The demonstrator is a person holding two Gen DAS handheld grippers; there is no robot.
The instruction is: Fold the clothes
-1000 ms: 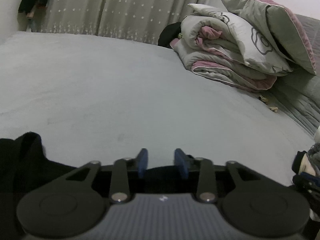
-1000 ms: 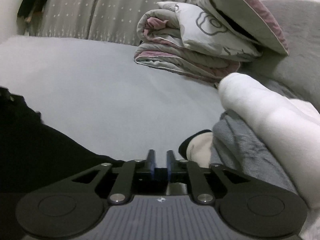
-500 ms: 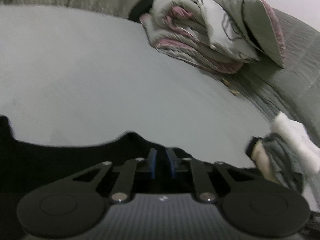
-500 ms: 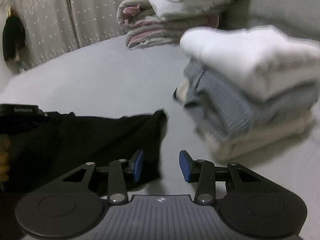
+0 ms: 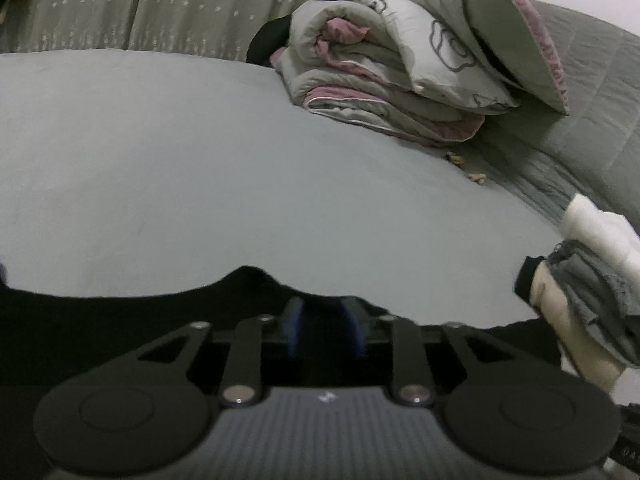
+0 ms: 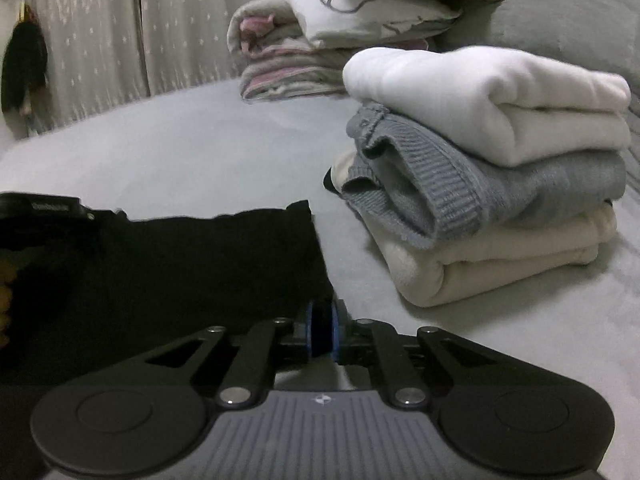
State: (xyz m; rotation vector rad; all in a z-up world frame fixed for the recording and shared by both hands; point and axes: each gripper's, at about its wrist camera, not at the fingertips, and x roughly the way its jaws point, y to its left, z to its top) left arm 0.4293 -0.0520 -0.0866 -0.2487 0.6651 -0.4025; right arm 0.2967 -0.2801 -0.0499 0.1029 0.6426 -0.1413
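Right gripper was pinched shut on the black garment, matte, flat, at its 3 o'clock edge. Left gripper sat partly open over the same cloth; grip unclear. Garment lay on smooth grey bed. At 2 o'clock: folded stack, fleecy white, ribbed grey, cream. Farther, rolled quilt.

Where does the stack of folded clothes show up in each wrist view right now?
Left wrist: the folded stack sits at the far right edge, partly cut off.
Right wrist: the folded stack fills the right of centre, white layer on top.
Shared landmark: the rolled duvet at the back.
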